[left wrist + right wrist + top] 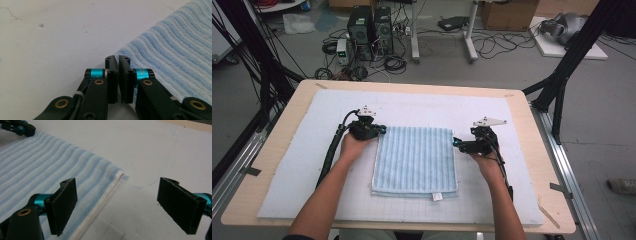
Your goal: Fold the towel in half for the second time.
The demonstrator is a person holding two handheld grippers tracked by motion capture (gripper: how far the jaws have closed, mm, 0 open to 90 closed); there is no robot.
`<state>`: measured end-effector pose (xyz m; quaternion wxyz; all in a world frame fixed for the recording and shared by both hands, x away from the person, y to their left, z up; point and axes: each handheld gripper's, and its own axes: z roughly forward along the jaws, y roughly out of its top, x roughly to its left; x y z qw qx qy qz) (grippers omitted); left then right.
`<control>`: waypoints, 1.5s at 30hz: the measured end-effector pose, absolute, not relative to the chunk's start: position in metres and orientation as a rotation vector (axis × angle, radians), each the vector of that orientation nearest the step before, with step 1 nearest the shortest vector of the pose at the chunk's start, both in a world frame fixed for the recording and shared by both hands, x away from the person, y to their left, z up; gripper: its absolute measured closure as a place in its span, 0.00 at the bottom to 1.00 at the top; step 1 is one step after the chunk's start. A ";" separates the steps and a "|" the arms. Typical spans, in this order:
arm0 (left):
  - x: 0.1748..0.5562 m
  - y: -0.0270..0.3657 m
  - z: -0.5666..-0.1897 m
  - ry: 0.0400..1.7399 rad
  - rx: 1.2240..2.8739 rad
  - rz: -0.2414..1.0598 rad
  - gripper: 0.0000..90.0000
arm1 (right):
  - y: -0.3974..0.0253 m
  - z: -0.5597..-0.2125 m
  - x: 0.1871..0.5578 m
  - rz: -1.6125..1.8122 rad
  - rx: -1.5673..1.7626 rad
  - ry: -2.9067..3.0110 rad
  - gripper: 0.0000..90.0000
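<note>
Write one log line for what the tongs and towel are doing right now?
towel: folded, flat on mat | left tongs: shut, at towel's far left corner, nothing seen between | right tongs: open, at far right corner

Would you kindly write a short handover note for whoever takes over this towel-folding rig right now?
Left gripper: jaws shut with nothing visibly between them, at the far left corner of the folded blue striped towel.
Right gripper: jaws wide open, straddling the towel's far right corner, not yet gripping.
Towel: lies flat, folded in layers, mid-way across the white mat, tag on the near edge.
Done: at least one fold is in place.
Left: probably grip both far corners and fold again; I cannot tell the intended final shape.
</note>
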<state>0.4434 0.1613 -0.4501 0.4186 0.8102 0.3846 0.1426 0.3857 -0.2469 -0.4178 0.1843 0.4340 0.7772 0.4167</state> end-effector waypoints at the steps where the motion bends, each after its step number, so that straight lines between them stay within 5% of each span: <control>1: 0.443 0.161 -0.450 0.966 2.033 0.355 0.95 | -0.246 -0.418 0.390 1.171 1.221 2.187 0.22; 10: 0.444 0.162 -0.451 0.978 2.015 0.340 0.95 | -0.228 -0.430 0.422 1.103 1.239 2.268 0.31; 21: 0.444 0.164 -0.451 0.987 2.006 0.326 0.95 | -0.210 -0.438 0.440 1.068 1.232 2.327 0.55; 30: 0.445 0.167 -0.451 0.998 1.976 0.288 0.95 | -0.204 -0.442 0.440 1.051 1.186 2.390 0.92; 45: 0.442 0.183 -0.428 0.974 1.780 0.277 0.96 | -0.201 -0.417 0.434 1.110 1.109 2.242 0.94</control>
